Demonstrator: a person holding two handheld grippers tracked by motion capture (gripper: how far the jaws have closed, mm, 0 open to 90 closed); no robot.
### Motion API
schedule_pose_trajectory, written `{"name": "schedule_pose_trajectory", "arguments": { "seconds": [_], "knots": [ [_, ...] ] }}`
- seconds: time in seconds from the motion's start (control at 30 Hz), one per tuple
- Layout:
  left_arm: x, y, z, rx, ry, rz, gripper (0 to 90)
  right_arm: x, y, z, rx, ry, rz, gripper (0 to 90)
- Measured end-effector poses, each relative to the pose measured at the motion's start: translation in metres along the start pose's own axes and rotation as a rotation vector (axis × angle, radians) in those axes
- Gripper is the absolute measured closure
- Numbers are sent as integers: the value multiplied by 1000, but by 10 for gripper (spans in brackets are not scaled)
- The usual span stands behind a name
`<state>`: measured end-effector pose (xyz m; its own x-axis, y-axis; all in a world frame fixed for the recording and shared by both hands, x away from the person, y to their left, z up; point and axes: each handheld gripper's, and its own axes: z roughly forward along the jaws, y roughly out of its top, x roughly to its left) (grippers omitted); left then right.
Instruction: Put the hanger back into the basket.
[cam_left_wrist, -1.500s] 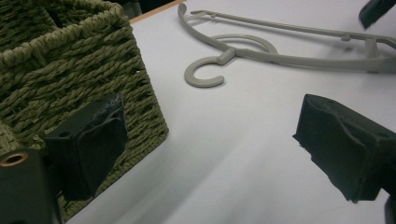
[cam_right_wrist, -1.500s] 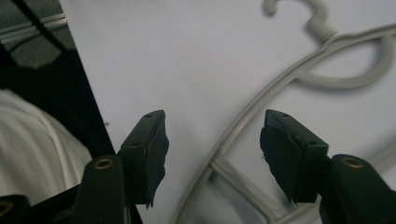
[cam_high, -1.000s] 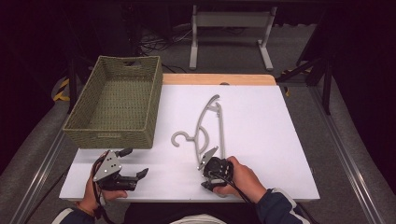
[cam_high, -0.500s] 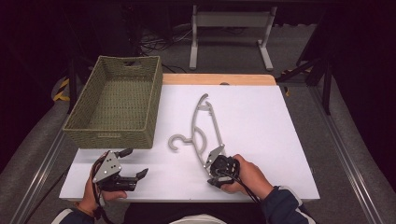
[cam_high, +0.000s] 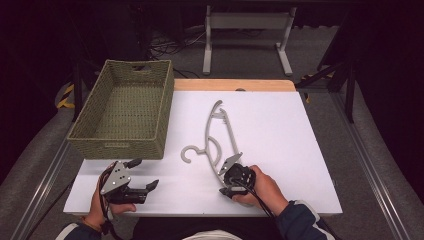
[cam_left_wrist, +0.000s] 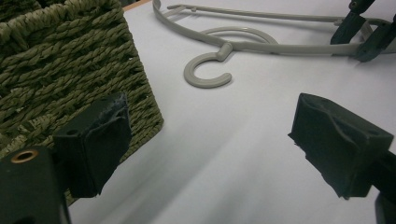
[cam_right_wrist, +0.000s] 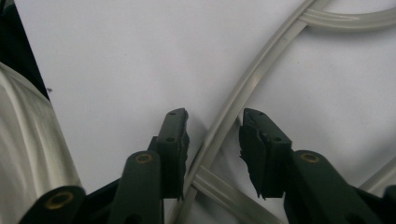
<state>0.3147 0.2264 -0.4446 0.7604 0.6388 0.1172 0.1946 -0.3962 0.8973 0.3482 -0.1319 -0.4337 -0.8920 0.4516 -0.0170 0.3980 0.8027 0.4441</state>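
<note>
I find the grey hanger flat on the white table, right of the woven basket. My right gripper straddles its near arm, jaws narrowly parted, not clamped. My left gripper rests near the basket's front, jaws spread wide, holding nothing.

White-topped desk with a wooden far edge, bearing a green woven basket at left and a grey plastic hanger mid-surface.
</note>
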Motion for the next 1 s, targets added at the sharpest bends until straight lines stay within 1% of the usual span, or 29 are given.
{"name": "schedule_pose_trajectory", "arguments": {
  "seconds": [0.03, 0.13, 0.23, 0.27, 0.3, 0.37, 0.4, 0.43, 0.5, 0.53, 0.57, 0.6, 0.63, 0.67, 0.7, 0.77, 0.8, 0.83, 0.87, 0.9, 0.93, 0.97, 1.0],
  "knots": [
    [0, 0, 0, 1, 2, 2, 128, 0, 1, 1, -1, 0, -6, 666],
    [-1, 0, 1, 7, -2, 1, 128, -3, 0, 1, -11, 16, 19, 704],
    [-2, 0, 1, 8, -5, 3, 133, -12, -8, 0, -65, 44, 73, 814],
    [-2, 1, 1, 8, -5, 6, 134, -18, -12, 0, -91, 69, 93, 830],
    [-2, 1, 1, 8, -7, 6, 137, -18, -13, 0, -97, 76, 74, 832],
    [-3, 1, 2, 11, -10, 2, 138, -19, -14, 0, -112, 74, 99, 832],
    [-3, 1, 2, 11, -10, 2, 139, -20, -14, 0, -123, 75, 104, 832],
    [-3, 1, 2, 11, -13, 0, 139, -20, -14, 0, -123, 75, 104, 832],
    [-4, 2, 2, -2, -22, -15, 143, -27, -18, -4, -171, 67, 141, 831],
    [-4, 3, 2, -7, -24, -17, 148, -29, -19, -8, -203, 66, 162, 831],
    [-5, 4, 3, -14, -31, -21, 149, -32, -21, -14, -251, 69, 185, 830],
    [-6, 7, 4, -21, -42, -28, 152, -33, -22, -18, -279, 68, 191, 831],
    [-7, 9, 6, -25, -53, -34, 155, -36, -24, -25, -331, 68, 200, 831],
    [-8, 12, 9, -32, -71, -35, 161, -38, -25, -30, -363, 71, 215, 831],
    [-8, 12, 9, -32, -71, -35, 168, -40, -27, -34, -395, 73, 231, 830],
    [-13, 20, 20, -40, -115, -40, 185, -42, -29, -38, -432, 74, 251, 830],
    [-16, 24, 26, -45, -144, -43, 201, -43, -29, -39, -444, 73, 259, 830],
    [-16, 24, 26, -45, -144, -43, 210, -43, -29, -39, -444, 73, 259, 830],
    [-19, 27, 31, -44, -173, -51, 213, -44, -30, -40, -465, 74, 272, 830],
    [-20, 29, 36, -48, -185, -49, 213, -44, -30, -40, -465, 74, 272, 830],
    [-24, 33, 44, -40, -212, -56, 213, -42, -28, -37, -440, 55, 249, 830],
    [-27, 35, 48, -38, -222, -53, 213, -42, -28, -37, -440, 55, 249, 830],
    [-32, 38, 54, -38, -245, -40, 212, -41, -28, -36, -432, 48, 242, 830]
  ]
}}
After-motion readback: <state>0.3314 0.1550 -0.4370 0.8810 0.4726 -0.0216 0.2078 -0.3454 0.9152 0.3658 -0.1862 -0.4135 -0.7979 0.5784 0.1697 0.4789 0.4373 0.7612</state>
